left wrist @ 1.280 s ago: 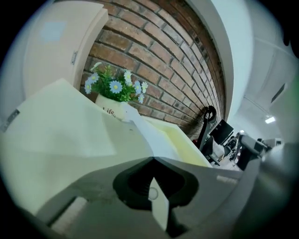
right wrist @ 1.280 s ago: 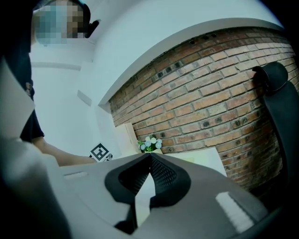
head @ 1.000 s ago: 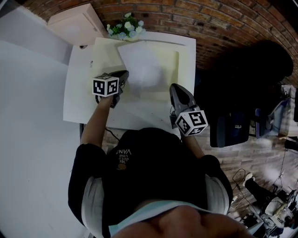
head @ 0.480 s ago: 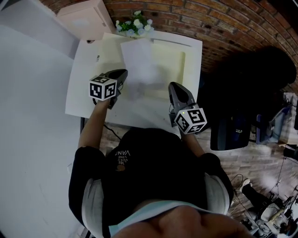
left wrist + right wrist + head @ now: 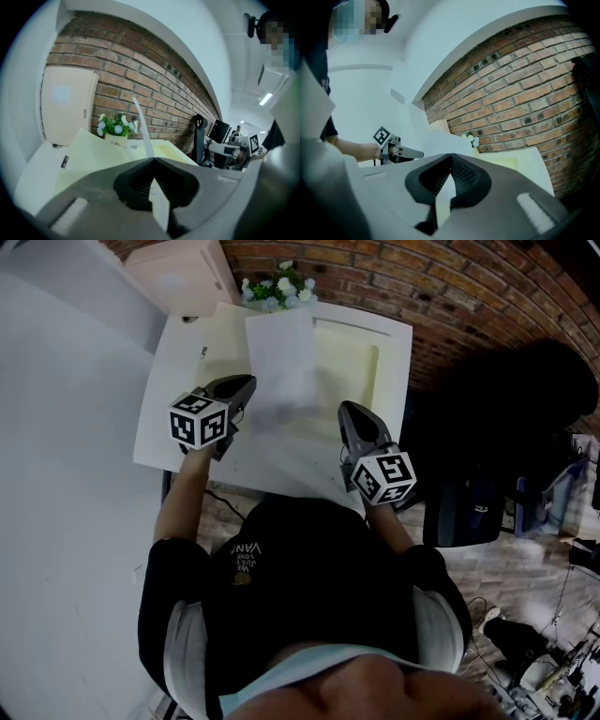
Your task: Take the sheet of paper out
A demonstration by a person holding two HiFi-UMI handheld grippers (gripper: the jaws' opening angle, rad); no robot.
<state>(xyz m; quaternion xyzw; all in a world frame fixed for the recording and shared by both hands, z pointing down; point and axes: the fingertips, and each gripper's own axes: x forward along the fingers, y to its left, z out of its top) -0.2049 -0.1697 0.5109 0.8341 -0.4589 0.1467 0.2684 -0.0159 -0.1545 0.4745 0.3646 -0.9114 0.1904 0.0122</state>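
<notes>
- Head view: the left gripper [image 5: 247, 383] and the right gripper [image 5: 347, 411] sit at the near left and near right edges of the sheet of paper [image 5: 281, 357].
- The sheet lies raised over a pale yellow folder [image 5: 354, 357] on the white table [image 5: 167, 404]. Its far edge reaches toward a pot of flowers [image 5: 279, 287] by the brick wall [image 5: 450, 287].
- Left gripper view: the jaws are together and clamped on the sheet [image 5: 142, 123]. The sheet rises edge-on from the jaw tips. The folder [image 5: 89, 154] is below it and the flowers [image 5: 116, 125] are beyond.
- Right gripper view: the jaws are together, and a pale strip of the sheet [image 5: 443, 197] is pinched between the pads. The left gripper [image 5: 423, 153] shows at far left, in the person's hand [image 5: 370, 151].
</notes>
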